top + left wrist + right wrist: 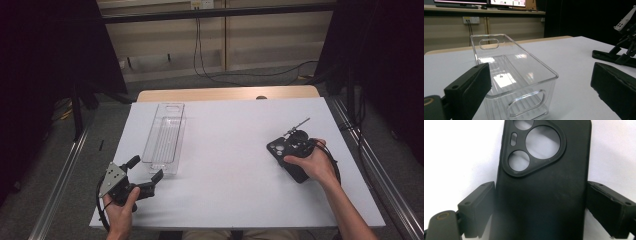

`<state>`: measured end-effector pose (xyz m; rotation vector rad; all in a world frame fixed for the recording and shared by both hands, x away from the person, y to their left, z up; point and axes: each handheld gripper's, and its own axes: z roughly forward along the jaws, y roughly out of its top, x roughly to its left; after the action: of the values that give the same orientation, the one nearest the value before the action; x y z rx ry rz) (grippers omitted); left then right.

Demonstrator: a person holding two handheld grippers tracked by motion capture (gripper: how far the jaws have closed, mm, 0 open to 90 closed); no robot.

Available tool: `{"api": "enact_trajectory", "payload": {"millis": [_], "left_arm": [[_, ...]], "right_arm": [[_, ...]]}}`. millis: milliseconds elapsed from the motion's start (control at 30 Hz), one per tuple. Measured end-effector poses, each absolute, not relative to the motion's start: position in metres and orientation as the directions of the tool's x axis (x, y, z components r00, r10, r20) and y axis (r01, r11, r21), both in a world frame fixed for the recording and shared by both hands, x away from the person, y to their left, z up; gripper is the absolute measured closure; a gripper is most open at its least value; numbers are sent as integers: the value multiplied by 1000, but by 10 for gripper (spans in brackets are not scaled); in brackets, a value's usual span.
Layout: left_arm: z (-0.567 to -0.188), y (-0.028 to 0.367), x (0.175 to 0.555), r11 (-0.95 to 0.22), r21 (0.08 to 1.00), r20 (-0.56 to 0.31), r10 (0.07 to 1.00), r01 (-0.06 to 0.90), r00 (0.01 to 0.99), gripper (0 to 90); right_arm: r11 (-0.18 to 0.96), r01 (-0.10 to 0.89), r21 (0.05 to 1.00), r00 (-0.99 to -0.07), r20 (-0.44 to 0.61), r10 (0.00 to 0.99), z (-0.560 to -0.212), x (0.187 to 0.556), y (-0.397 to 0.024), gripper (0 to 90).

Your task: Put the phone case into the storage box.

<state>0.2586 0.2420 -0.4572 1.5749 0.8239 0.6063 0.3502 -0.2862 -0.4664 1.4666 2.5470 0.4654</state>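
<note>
A black phone case [276,148] with a camera cut-out lies on the white table [235,150] at the right. My right gripper [290,151] reaches down over it. In the right gripper view the case [544,182] fills the gap between the two pads [477,207], which press on its long sides, so my right gripper [541,202] is shut on it. My left gripper [146,168] rests open at the table's front left. It points at the near end of a clear plastic bin [150,135], whose rim [544,66] lies ahead of my left gripper [540,75].
The bin is long, empty and has handle slots at both ends. A wooden strip [225,93] edges the table's far side, with cables on the floor beyond. From the left gripper view, the right hand's gripper [624,37] shows far right over the case [606,55].
</note>
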Motion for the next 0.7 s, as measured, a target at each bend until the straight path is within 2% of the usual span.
{"api": "enact_trajectory", "payload": {"millis": [333,700], "left_arm": [[-457,242,259,-62,983,-57,787,172,614,32],[-457,242,259,-50,983,-68,788,174,612,32]], "right_arm": [[470,820,327,-502,17,865,-464,351,-286,143],[458,815,354,-500,32,865,-463,350,-289,152]]}}
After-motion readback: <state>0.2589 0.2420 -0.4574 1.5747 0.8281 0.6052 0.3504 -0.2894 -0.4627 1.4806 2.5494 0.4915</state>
